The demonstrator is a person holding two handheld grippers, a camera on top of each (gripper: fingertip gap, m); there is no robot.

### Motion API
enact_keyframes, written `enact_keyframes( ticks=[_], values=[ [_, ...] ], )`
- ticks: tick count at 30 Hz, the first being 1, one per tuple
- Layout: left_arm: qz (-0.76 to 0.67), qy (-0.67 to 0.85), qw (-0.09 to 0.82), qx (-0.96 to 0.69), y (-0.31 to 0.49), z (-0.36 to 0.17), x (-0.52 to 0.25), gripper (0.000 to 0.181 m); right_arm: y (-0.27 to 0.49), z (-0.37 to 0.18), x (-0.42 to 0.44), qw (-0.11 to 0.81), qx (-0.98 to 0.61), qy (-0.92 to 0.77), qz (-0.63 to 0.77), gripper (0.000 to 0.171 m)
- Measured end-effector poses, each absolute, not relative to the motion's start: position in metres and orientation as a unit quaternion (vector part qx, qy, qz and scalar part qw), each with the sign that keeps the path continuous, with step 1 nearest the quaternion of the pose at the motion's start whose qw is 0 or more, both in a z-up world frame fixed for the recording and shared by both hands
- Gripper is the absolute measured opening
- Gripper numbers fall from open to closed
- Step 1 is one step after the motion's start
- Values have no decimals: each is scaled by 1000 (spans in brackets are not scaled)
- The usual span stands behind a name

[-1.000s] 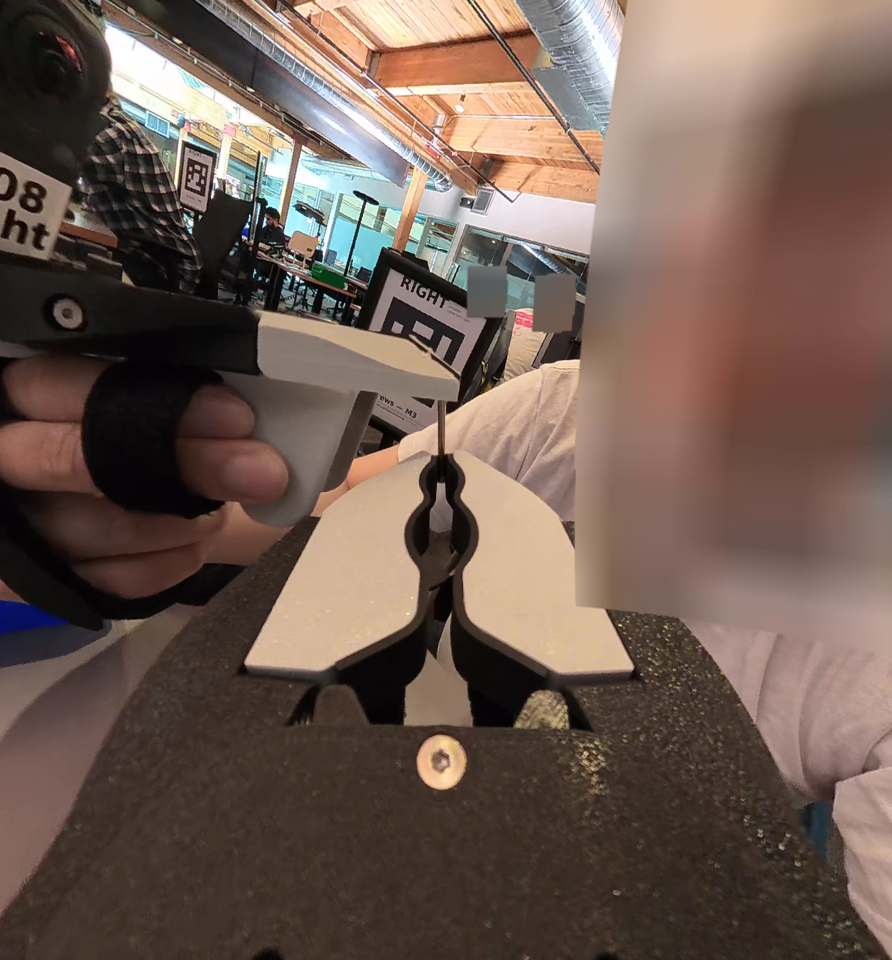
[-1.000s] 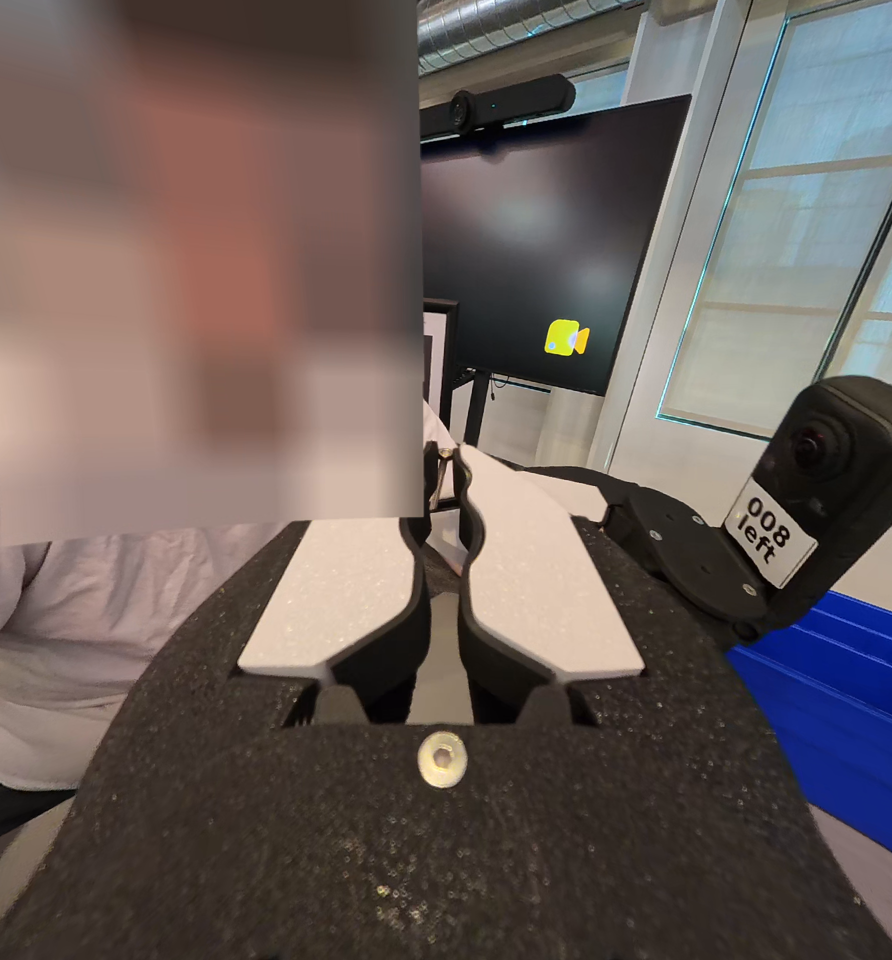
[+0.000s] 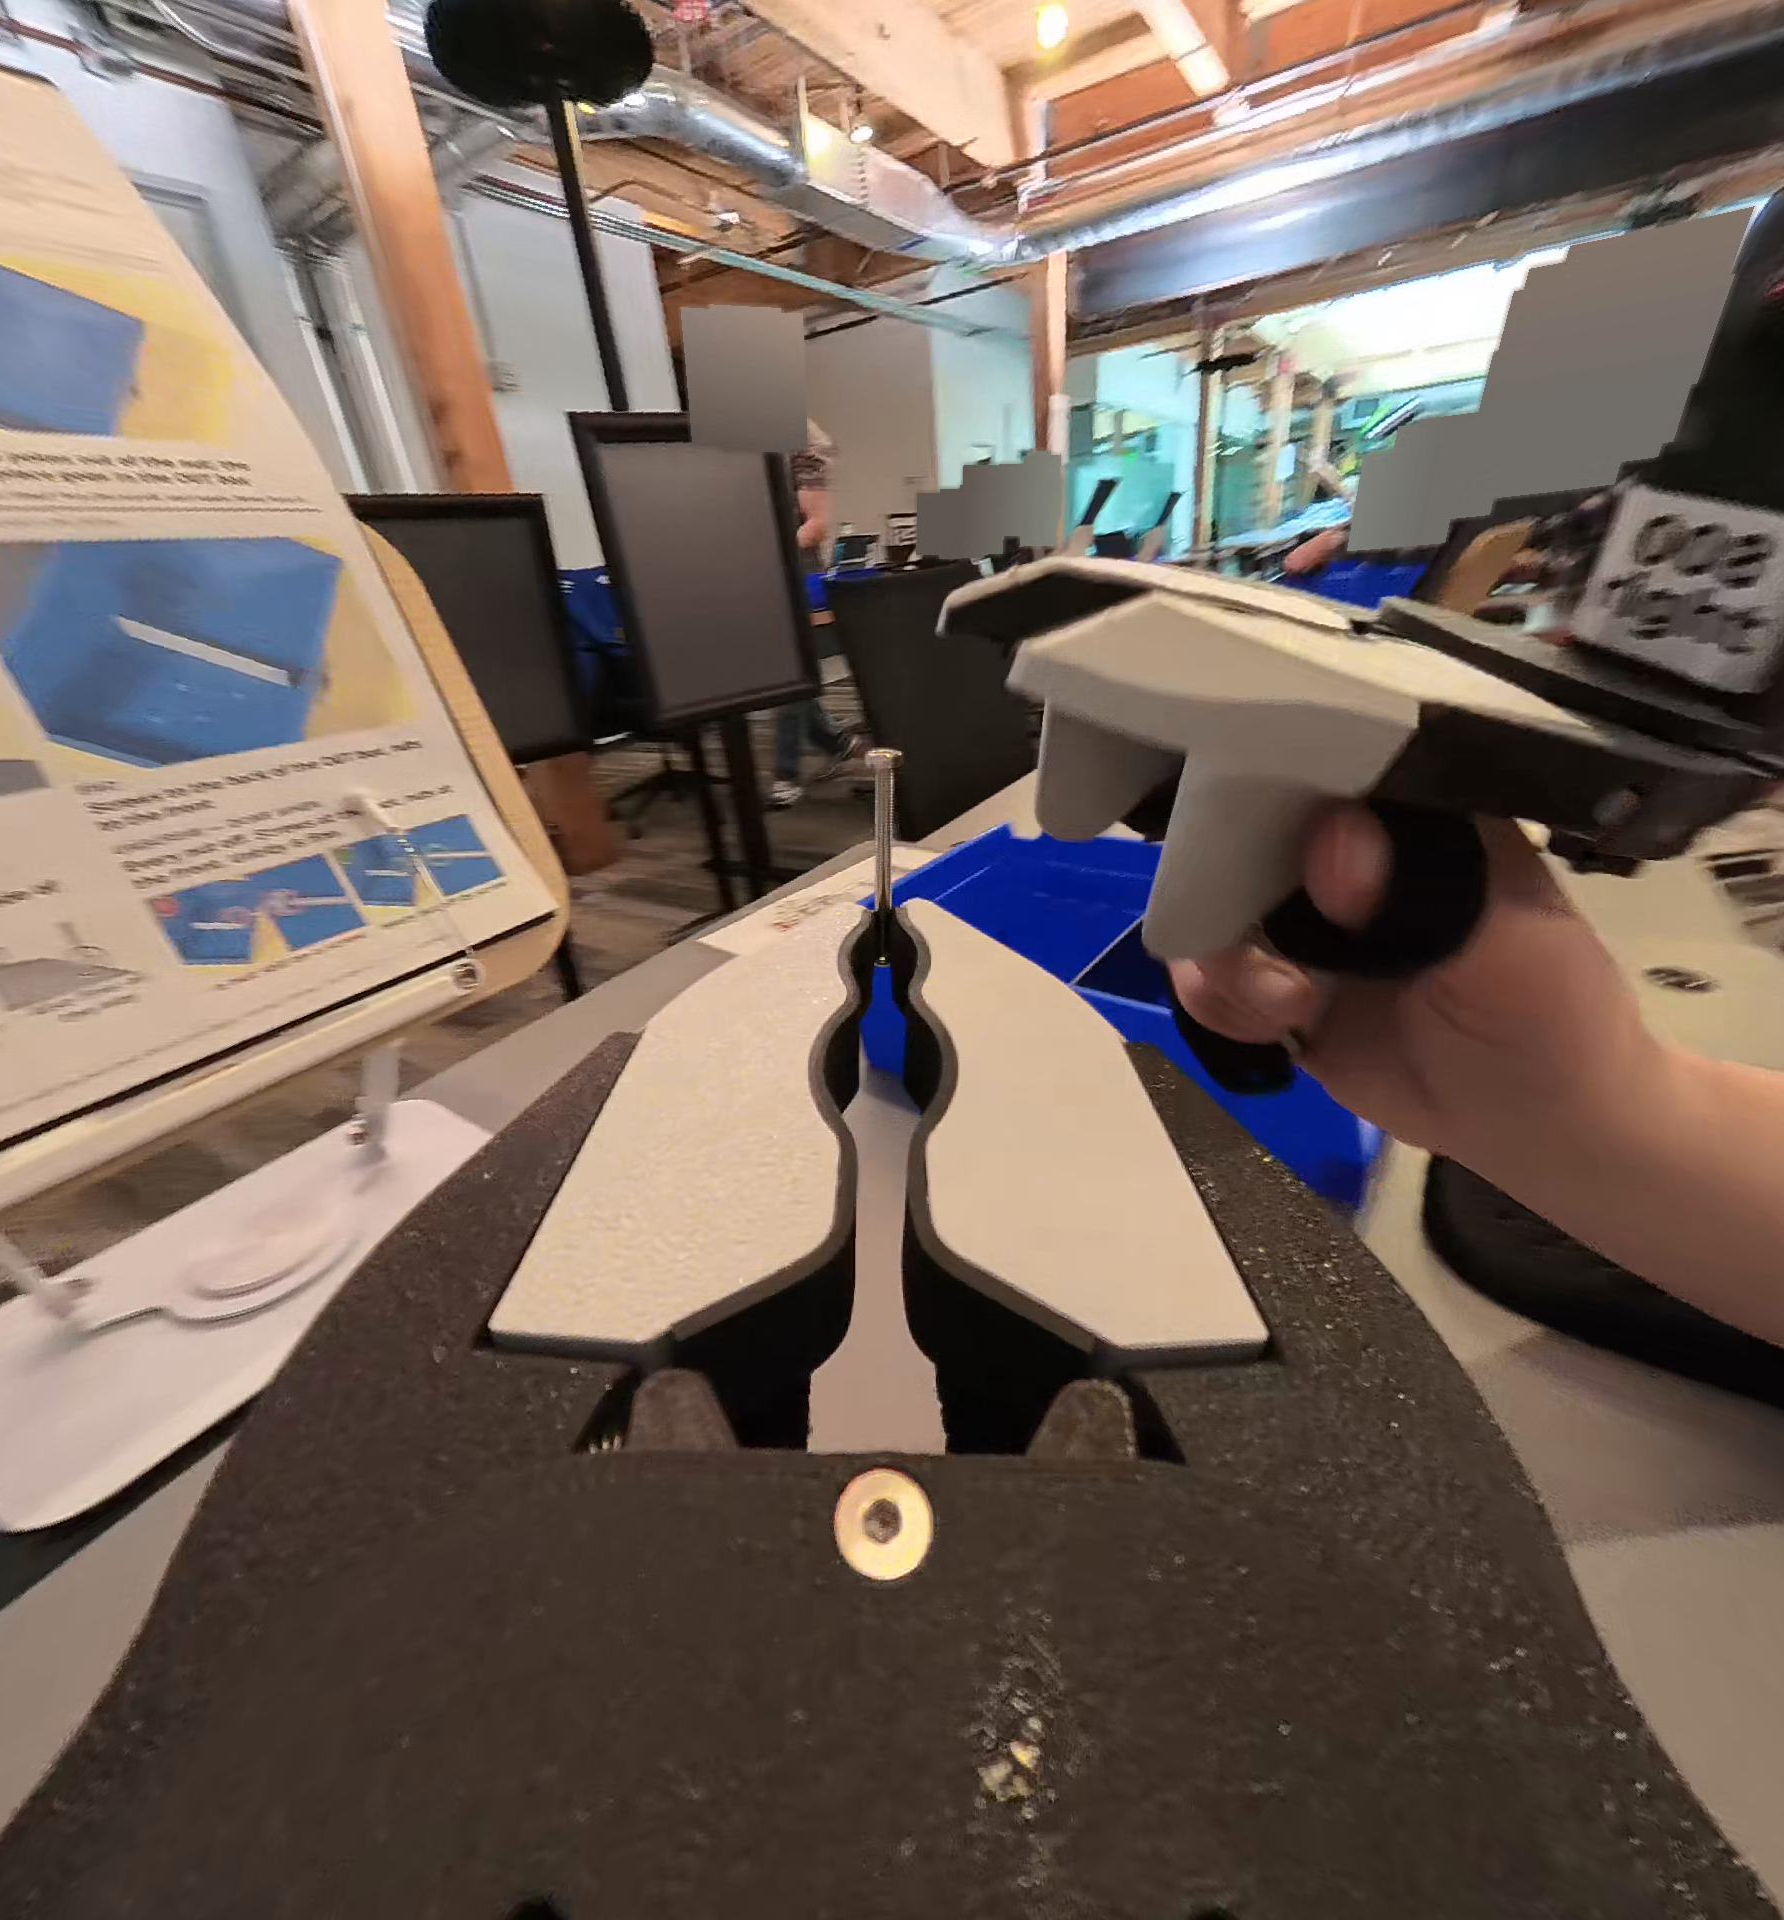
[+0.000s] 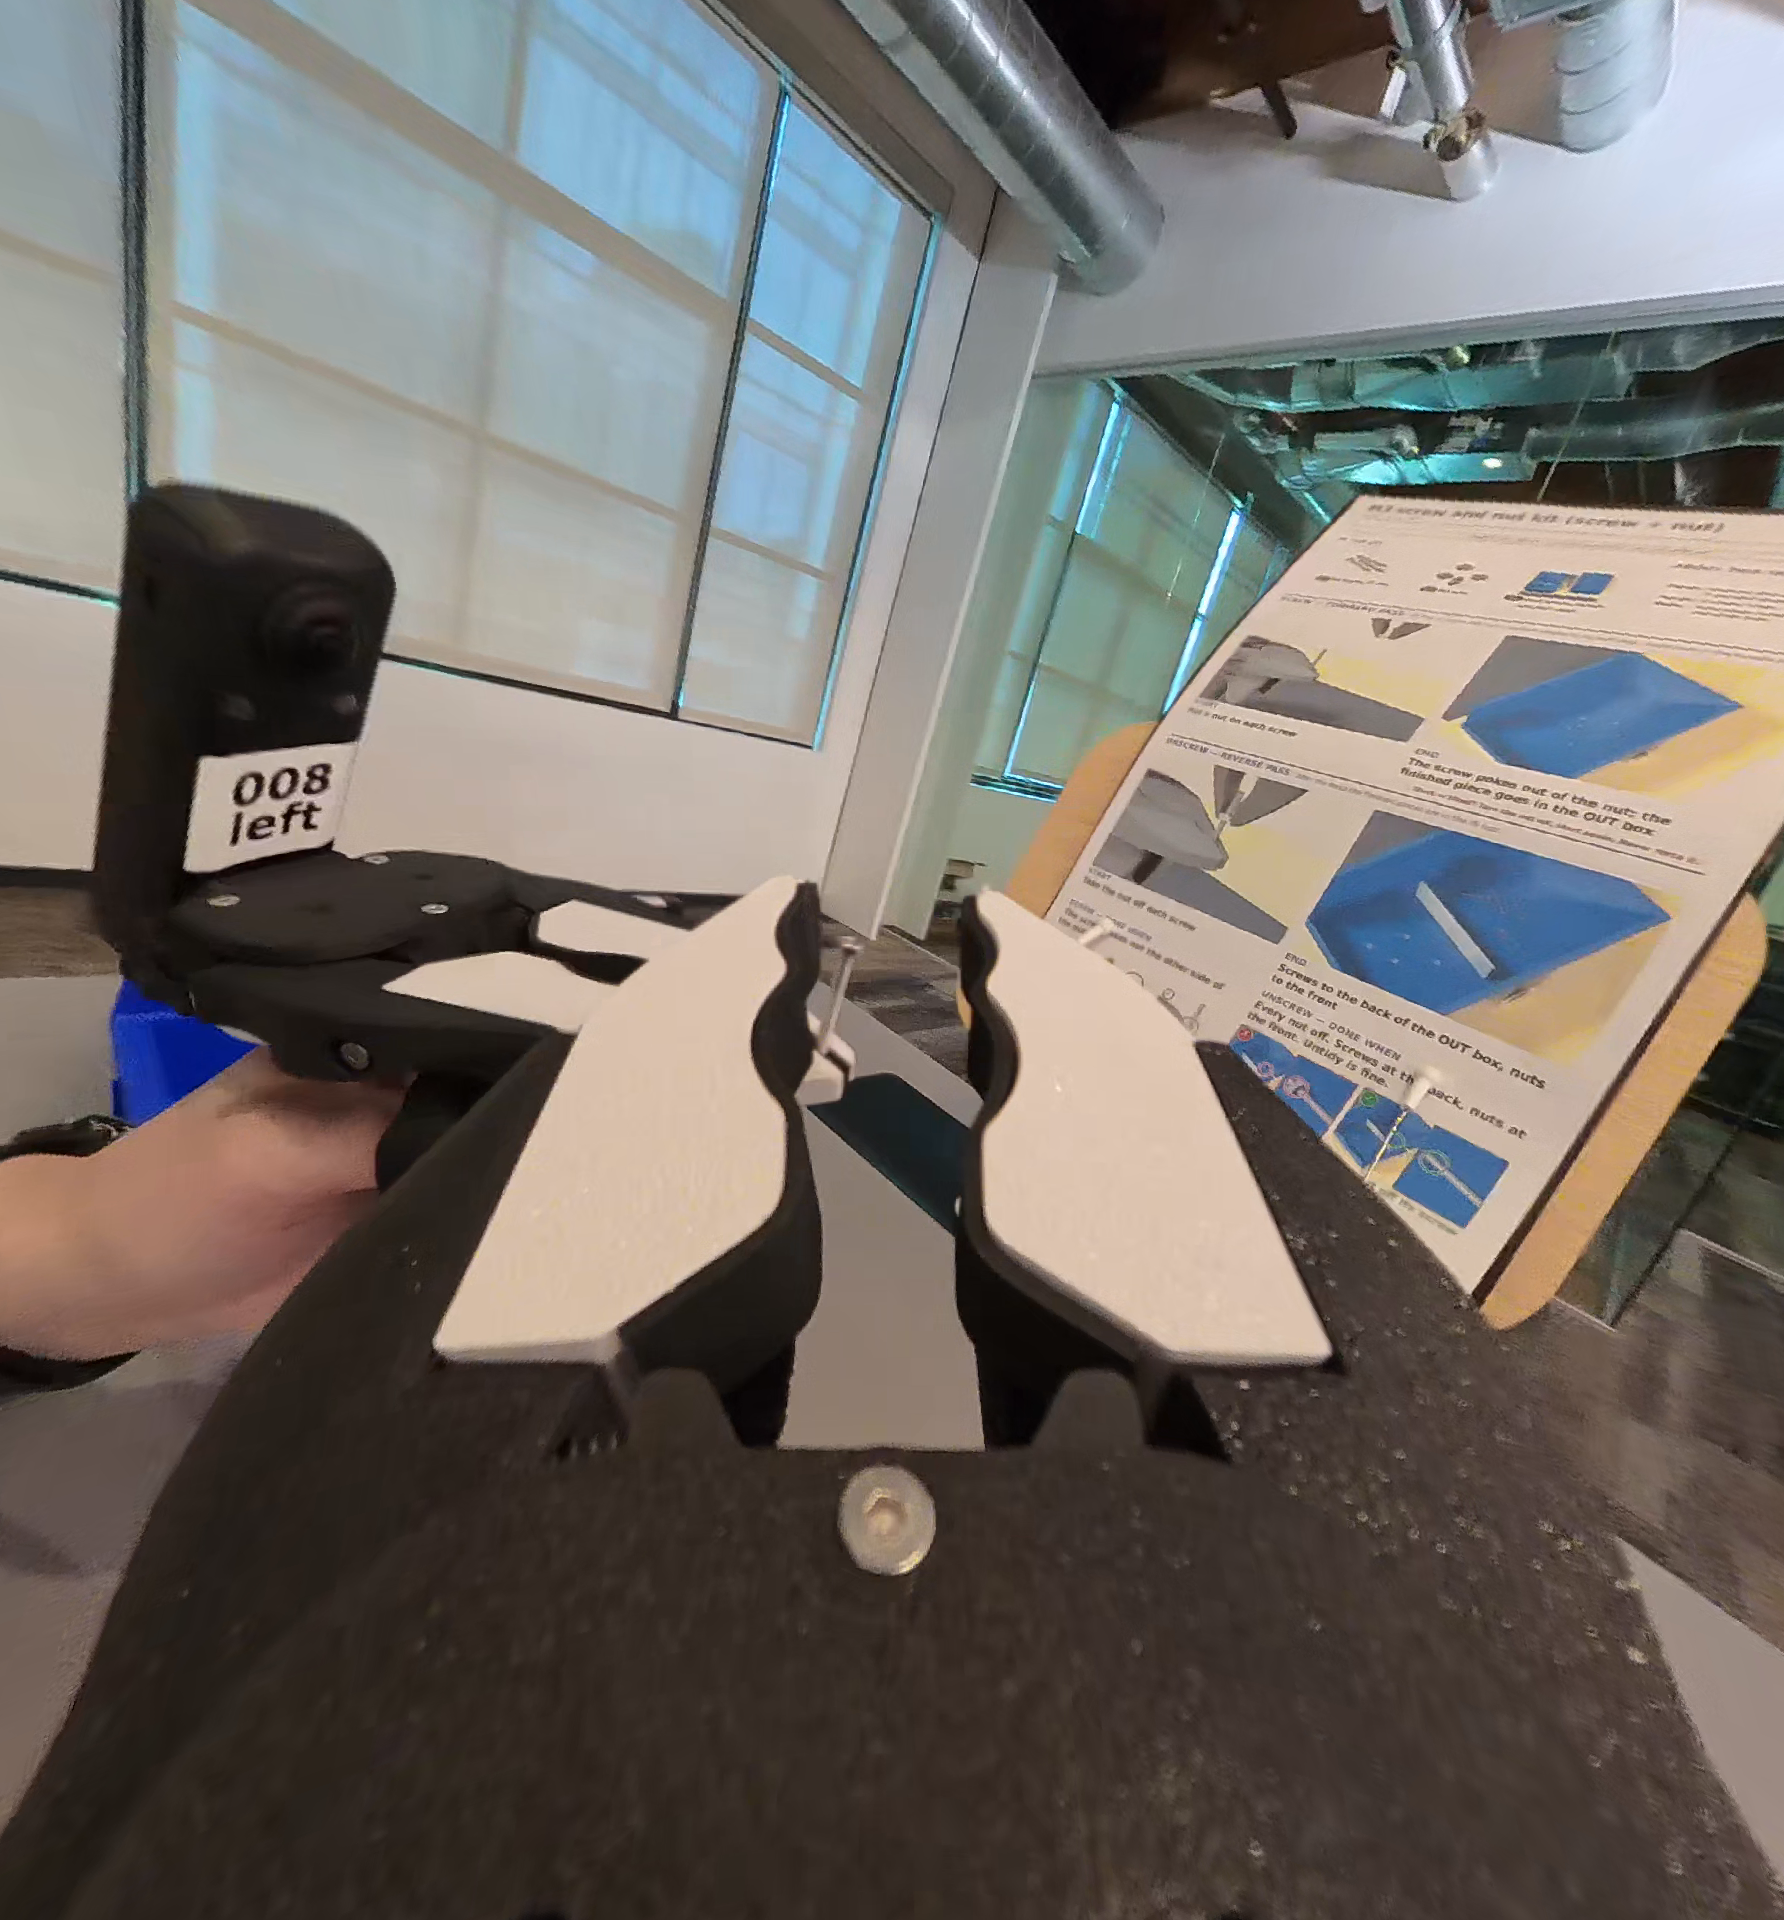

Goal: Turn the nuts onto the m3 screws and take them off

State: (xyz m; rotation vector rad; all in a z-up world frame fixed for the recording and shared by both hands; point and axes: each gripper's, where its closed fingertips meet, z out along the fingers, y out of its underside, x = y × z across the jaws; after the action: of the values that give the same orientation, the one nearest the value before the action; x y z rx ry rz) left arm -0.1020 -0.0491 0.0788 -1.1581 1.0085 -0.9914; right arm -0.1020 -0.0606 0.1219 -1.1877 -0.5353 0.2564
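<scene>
Since a second ago both rigs have swung away from the person toward the instruction board [image 4: 1407, 894], and the right tongs [image 4: 888, 914] have parted. Left tongs [image 3: 883, 914] pinch the m3 screw [image 3: 883, 821] upright, head up (no nut visible on it). Right tongs stand empty, just beside. Probably between passes; next, fetch a nut from the blue bin [image 3: 1033, 904]. Hands grip each handle level over the surface [image 3: 1698, 1558].
</scene>
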Motion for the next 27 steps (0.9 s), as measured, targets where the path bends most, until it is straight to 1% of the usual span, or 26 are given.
enact_keyframes(
  ticks=[8, 15, 20, 23, 25, 27],
  values=[
    [-395, 447, 641, -484, -60, 79, -99, 2, -58, 111, -112, 790, -566, -223, 79, 23],
    [-397, 445, 642, -482, -62, 81, -99, 2, -59, 110, -113, 789, -566, -224, 82, 15],
    [-405, 442, 638, -483, -62, 81, -100, 2, -56, 108, -112, 780, -578, -222, 94, 15],
    [-405, 443, 638, -483, -63, 81, -100, 2, -56, 107, -113, 777, -579, -222, 104, 11],
    [-406, 443, 638, -482, -63, 81, -100, 2, -57, 107, -115, 776, -577, -228, 111, 6],
    [-408, 444, 637, -481, -63, 82, -100, 2, -57, 107, -115, 777, -576, -230, 107, 5]
  ],
)
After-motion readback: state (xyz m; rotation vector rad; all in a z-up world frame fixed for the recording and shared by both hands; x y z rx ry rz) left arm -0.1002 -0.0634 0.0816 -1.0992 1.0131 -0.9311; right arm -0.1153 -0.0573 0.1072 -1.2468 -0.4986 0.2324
